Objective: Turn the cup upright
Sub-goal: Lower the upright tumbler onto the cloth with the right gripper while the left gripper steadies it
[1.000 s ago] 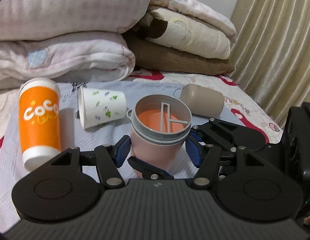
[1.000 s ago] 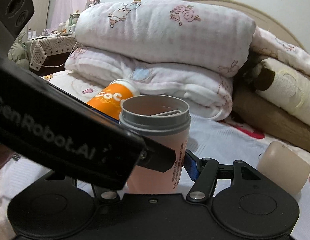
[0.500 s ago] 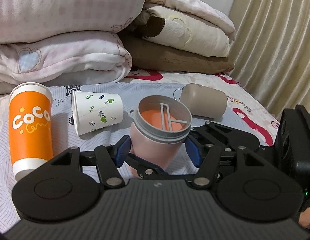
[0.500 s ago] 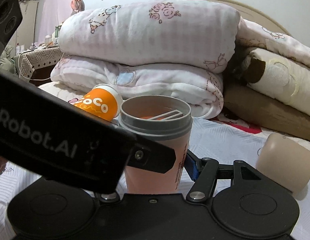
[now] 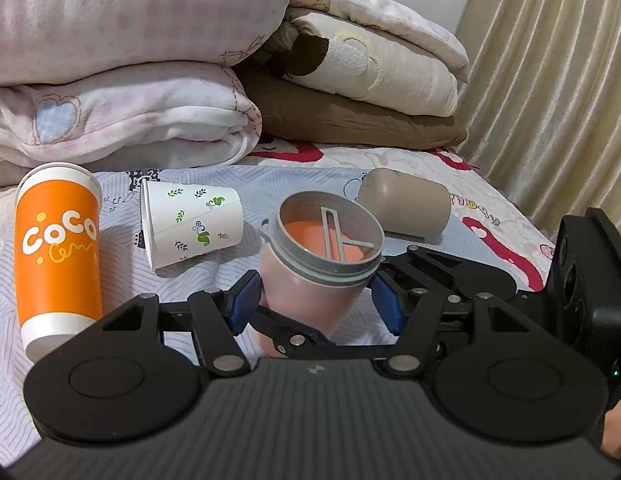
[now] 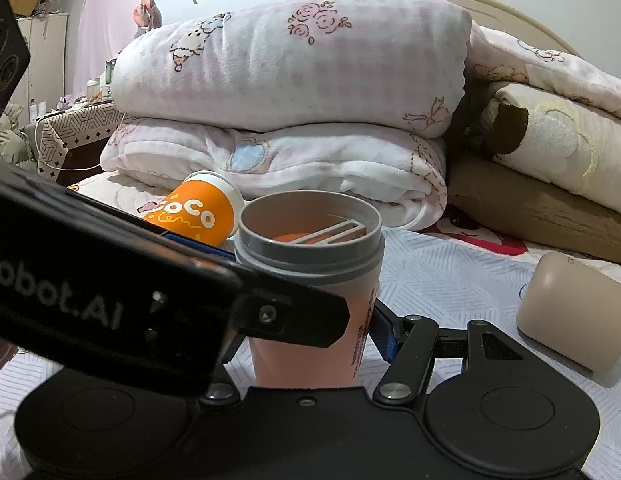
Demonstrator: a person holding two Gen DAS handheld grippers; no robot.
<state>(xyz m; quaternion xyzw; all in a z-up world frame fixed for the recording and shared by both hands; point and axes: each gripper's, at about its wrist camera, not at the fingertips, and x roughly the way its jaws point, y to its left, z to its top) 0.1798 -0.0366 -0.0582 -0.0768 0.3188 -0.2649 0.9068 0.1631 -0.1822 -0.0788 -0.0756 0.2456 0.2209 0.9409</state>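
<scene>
A pink cup with a grey rim (image 5: pixel 318 272) stands mouth up, slightly tilted, on the bed. My left gripper (image 5: pixel 316 306) has its blue pads either side of it; the left pad (image 5: pixel 246 304) touches the cup, the right pad (image 5: pixel 384 300) stands a little off. In the right wrist view the same cup (image 6: pixel 310 288) sits between the fingers of my right gripper (image 6: pixel 310 336); its right blue pad (image 6: pixel 380 336) is against the cup, its left finger is hidden behind the left gripper's body.
An orange COCO cup (image 5: pixel 56 256) stands at the left. A white leaf-print paper cup (image 5: pixel 190 220) and a beige cup (image 5: pixel 404 208) lie on their sides. Folded blankets (image 5: pixel 122 80) are stacked behind; a curtain (image 5: pixel 550 80) hangs at right.
The left wrist view has swung a little: the cup now leans right in it and the orange cup looks upright. The right gripper keeps its hold.
</scene>
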